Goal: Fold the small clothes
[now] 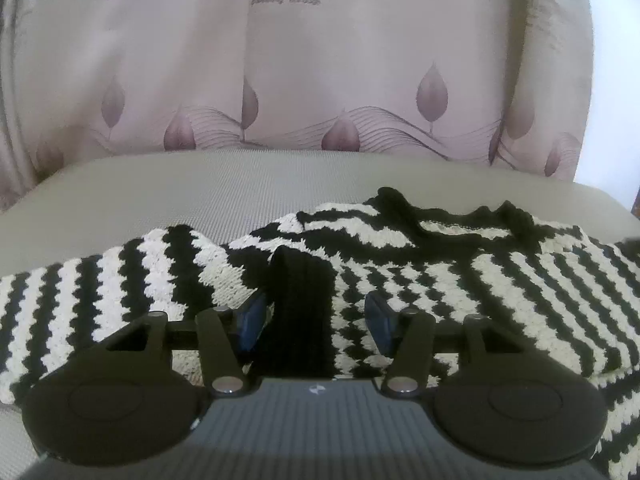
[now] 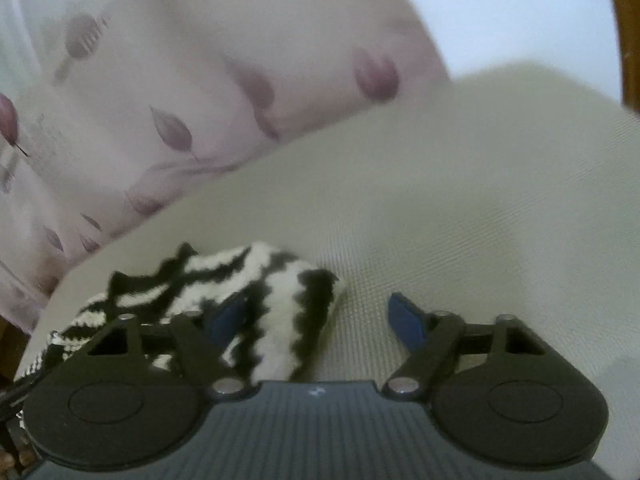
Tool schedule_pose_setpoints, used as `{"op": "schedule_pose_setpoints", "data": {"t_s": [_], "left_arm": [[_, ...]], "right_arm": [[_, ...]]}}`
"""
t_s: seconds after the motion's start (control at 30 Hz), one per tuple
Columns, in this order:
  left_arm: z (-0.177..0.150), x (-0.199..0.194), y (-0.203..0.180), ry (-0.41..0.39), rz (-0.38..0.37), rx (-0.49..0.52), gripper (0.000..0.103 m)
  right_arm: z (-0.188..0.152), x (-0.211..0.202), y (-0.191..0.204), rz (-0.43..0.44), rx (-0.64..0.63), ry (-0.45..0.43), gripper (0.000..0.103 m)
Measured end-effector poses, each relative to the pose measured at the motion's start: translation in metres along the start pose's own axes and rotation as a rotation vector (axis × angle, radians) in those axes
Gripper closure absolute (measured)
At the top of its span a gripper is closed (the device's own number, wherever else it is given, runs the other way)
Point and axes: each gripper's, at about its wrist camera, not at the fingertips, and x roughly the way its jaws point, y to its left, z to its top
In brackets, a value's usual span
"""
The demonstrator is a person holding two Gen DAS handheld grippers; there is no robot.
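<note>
The folding was judged to be at an early stage: the black-and-white striped knitted garment [image 1: 400,264] was seen lying spread but rumpled on the beige cushion [image 1: 200,188], in front of the leaf-patterned curtain [image 1: 320,80], with its dark-edged neckline bunched at the far side and no neat fold yet made. A black strip of the garment [image 1: 302,312] was seen running between the fingers of the left gripper [image 1: 316,316], whose jaws were parted and were not seen pressing on it; it was released rather than clenched. In the blurred right wrist view, the right gripper [image 2: 320,320] was likewise seen spread apart, one striped end of the garment [image 2: 280,312] lying beside its left finger, the other finger over bare cushion, with nothing grasped.
</note>
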Motion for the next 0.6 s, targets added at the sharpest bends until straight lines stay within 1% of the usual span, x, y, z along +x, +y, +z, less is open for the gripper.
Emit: {"op": "schedule_pose_setpoints", "data": {"t_s": [0.03, 0.07, 0.1, 0.17, 0.2, 0.23, 0.27, 0.3, 0.33, 0.37, 0.43, 0.47, 0.53, 0.57, 0.6], "left_arm": [[0.000, 0.000, 0.000, -0.003, 0.002, 0.001, 0.048], [-0.002, -0.001, 0.001, -0.005, 0.007, -0.001, 0.048], [-0.002, -0.002, 0.001, -0.008, 0.009, -0.003, 0.048], [-0.001, -0.005, -0.001, -0.020, 0.003, 0.002, 0.048], [-0.001, -0.008, -0.002, -0.035, 0.003, 0.010, 0.048], [-0.001, -0.010, -0.004, -0.054, 0.004, 0.018, 0.041], [0.000, -0.010, -0.006, -0.068, 0.005, 0.023, 0.026], [0.000, -0.010, -0.008, -0.078, 0.006, 0.030, 0.019], [0.000, -0.009, -0.011, -0.084, 0.015, 0.042, 0.012], [0.000, -0.007, -0.014, -0.082, 0.029, 0.059, 0.013], [0.001, -0.001, -0.017, -0.047, 0.033, 0.088, 0.013], [0.001, 0.001, -0.017, -0.030, 0.037, 0.093, 0.013], [0.001, 0.004, -0.013, -0.018, 0.049, 0.076, 0.014], [0.001, 0.004, -0.010, -0.021, 0.043, 0.061, 0.014], [0.001, 0.003, -0.007, -0.027, 0.032, 0.047, 0.014]], "right_arm": [[0.001, 0.008, 0.001, 0.011, 0.005, 0.021, 0.073], [0.002, 0.013, 0.001, 0.026, 0.023, 0.035, 0.087], [0.001, 0.014, 0.002, 0.029, 0.018, 0.021, 0.088], [-0.001, 0.006, 0.011, -0.025, -0.064, -0.047, 0.090], [0.000, 0.001, 0.012, -0.037, -0.082, -0.089, 0.091], [0.002, -0.005, 0.012, -0.053, -0.089, -0.130, 0.091], [0.002, -0.009, 0.010, -0.075, -0.098, -0.155, 0.091], [0.003, -0.009, 0.009, -0.099, -0.112, -0.166, 0.091], [0.003, -0.006, 0.007, -0.109, -0.122, -0.150, 0.091], [0.002, -0.001, 0.007, -0.112, -0.126, -0.130, 0.091], [-0.004, 0.014, 0.006, -0.130, -0.152, -0.084, 0.092], [-0.004, 0.015, 0.006, -0.124, -0.149, -0.090, 0.092], [-0.001, 0.013, 0.005, -0.133, -0.115, -0.106, 0.087], [-0.002, 0.010, 0.002, -0.127, -0.086, -0.108, 0.083], [-0.002, 0.007, 0.001, -0.125, -0.048, -0.113, 0.076]]}}
